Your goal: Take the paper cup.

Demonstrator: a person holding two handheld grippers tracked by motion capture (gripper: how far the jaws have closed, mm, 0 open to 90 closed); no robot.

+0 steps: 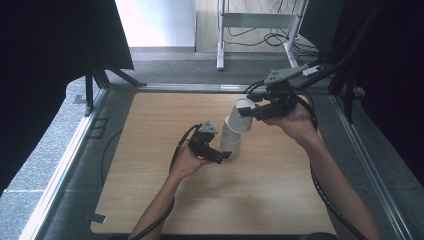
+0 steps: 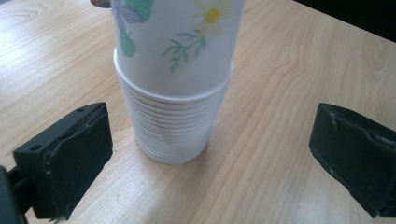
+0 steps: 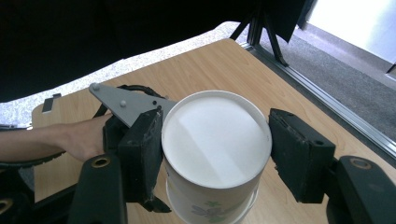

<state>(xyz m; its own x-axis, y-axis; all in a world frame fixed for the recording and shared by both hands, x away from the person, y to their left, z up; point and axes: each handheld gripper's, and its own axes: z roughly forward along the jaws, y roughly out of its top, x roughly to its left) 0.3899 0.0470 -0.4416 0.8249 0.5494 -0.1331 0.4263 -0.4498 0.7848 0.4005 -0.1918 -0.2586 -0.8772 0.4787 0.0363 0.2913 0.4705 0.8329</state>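
Wood tabletop (image 1: 150, 200), grey carpet (image 1: 60, 150), black curtains (image 1: 30, 60)

Left hand-held gripper (image 1: 226, 154): held low over the tabletop by the person's left hand (image 1: 187, 162), forearm entering from the bottom edge; its black jaws stand wide apart and press on nothing, pointing toward the right. Right hand-held gripper (image 1: 244, 113): carried higher by the right hand (image 1: 295, 120), forearm stretched in from the lower right; its jaws point leftward, clamped on the cup (image 3: 215, 154), pads (image 3: 140, 158) against both sides just below the upturned base.
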